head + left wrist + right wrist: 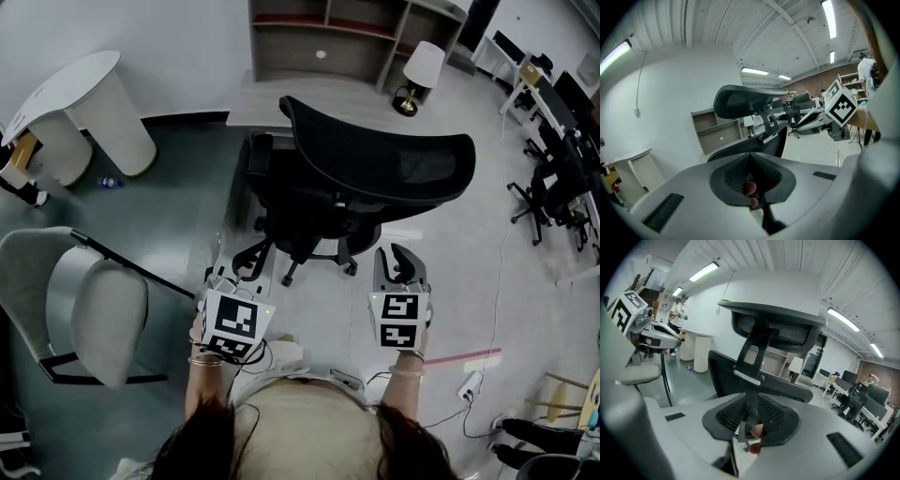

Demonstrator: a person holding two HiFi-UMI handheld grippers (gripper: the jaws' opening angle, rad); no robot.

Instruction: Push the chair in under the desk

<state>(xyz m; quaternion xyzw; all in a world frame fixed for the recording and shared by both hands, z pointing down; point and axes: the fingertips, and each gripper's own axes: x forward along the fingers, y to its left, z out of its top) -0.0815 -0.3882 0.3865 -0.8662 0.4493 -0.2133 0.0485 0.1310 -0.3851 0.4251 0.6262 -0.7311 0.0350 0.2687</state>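
A black mesh office chair (375,164) stands in front of me with its backrest towards me. Its seat faces the grey desk (255,105) beyond it. My left gripper (223,274) hangs low behind the chair's left side, near a leg of its base, with its jaws shut and empty (751,169). My right gripper (398,259) sits behind the chair's right side, clear of the backrest. Its jaws stand a narrow slit apart with nothing between them (751,409). The chair's headrest (773,324) and back spine rise straight ahead in the right gripper view.
A shelf unit (347,37) and a white lamp (422,70) stand behind the desk. A round white table (84,94) is at the far left, a grey armchair (94,309) close on my left. More office chairs (553,178) and a power strip (469,384) lie to the right.
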